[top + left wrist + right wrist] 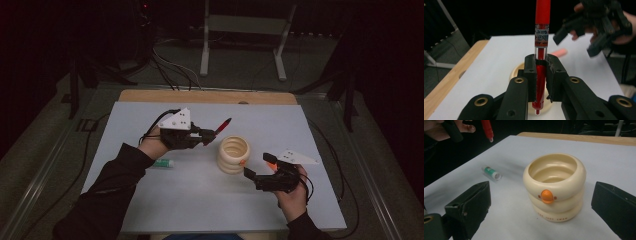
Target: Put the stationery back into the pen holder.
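Risk first: red plastic marker pen [541, 50] is clamped low on its barrel between the tight-shut jaws of the left gripper [206, 136], most of its length sticking out, so it could pivot or slip. It sits in the air left of the cream ringed ceramic cup [233, 154]; a tilted entry could clip the rim and tip the cup. Long axis runs up-right across the high view, away from the hand. Right gripper [259, 167] is spread wide, holding nothing, near the cup. Small green-capped tube [162, 163] lies on the white table [200, 200].
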Action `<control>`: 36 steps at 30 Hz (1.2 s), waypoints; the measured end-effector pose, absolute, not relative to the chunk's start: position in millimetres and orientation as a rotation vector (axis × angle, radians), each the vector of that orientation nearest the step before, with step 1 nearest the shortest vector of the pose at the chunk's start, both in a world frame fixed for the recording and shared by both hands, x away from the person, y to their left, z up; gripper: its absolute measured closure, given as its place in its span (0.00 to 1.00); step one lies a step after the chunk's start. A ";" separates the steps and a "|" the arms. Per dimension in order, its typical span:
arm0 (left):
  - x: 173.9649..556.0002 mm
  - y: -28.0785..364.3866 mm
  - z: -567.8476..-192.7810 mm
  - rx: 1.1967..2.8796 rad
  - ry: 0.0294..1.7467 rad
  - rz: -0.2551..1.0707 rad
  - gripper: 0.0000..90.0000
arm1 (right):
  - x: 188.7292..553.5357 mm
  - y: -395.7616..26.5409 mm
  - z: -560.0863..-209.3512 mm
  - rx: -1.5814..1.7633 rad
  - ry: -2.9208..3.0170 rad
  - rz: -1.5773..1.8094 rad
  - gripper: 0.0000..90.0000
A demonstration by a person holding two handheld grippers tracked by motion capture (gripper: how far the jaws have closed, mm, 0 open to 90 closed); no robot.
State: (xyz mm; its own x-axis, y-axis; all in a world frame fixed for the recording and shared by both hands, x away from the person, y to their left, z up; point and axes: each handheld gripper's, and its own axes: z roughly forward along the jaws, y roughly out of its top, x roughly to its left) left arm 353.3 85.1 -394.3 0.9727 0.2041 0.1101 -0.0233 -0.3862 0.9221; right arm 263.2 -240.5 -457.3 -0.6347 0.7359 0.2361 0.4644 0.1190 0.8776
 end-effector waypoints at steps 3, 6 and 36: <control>354.8 79.9 -393.6 1.936 0.140 0.240 0.90 | 263.2 -241.4 -457.4 1.183 2.136 1.526 0.02; 355.8 74.7 -393.6 1.917 0.161 0.237 0.90 | 262.8 -242.2 -457.2 1.185 2.130 1.537 0.01; 366.4 26.9 -429.9 1.757 0.347 0.143 0.90 | 261.4 -244.2 -457.9 1.173 2.114 1.577 0.01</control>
State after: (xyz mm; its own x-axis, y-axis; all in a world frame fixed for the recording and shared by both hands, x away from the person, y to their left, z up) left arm 366.4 26.9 -429.9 0.9467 0.3086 -0.0926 0.1532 -0.1783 0.9720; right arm 261.4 -244.2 -457.9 -0.6429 0.7234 0.2519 0.4473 0.0876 0.8901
